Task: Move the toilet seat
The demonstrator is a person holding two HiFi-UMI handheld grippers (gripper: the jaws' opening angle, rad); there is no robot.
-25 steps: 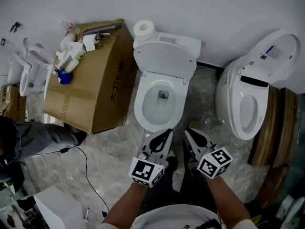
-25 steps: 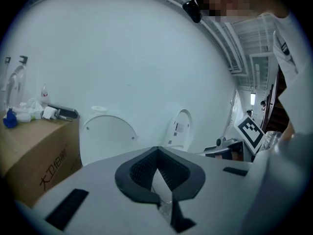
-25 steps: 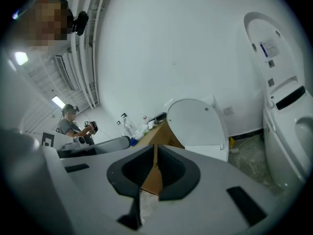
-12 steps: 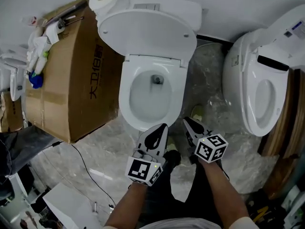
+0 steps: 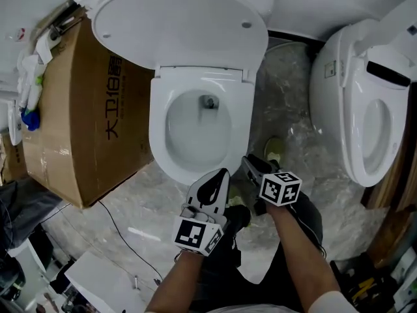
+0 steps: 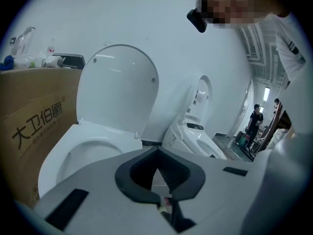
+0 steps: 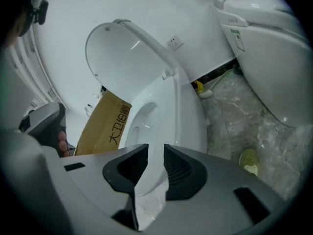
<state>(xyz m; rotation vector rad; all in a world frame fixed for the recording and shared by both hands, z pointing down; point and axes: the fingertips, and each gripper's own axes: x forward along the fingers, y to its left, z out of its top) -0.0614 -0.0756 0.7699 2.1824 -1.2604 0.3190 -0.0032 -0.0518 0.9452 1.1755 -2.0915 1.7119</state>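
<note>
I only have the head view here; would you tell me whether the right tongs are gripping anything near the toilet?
Observer: No. The right tongs are opening with nothing between them; the toilet seat shows beyond the gap.
Operator: Thank you. And the left tongs?
Observer: The left tongs are shut at the tips and hold nothing.
Operator: Is anyone else around?
Observer: Yes, a person in dark clothes stands far off at the right, past the second toilet.
</note>
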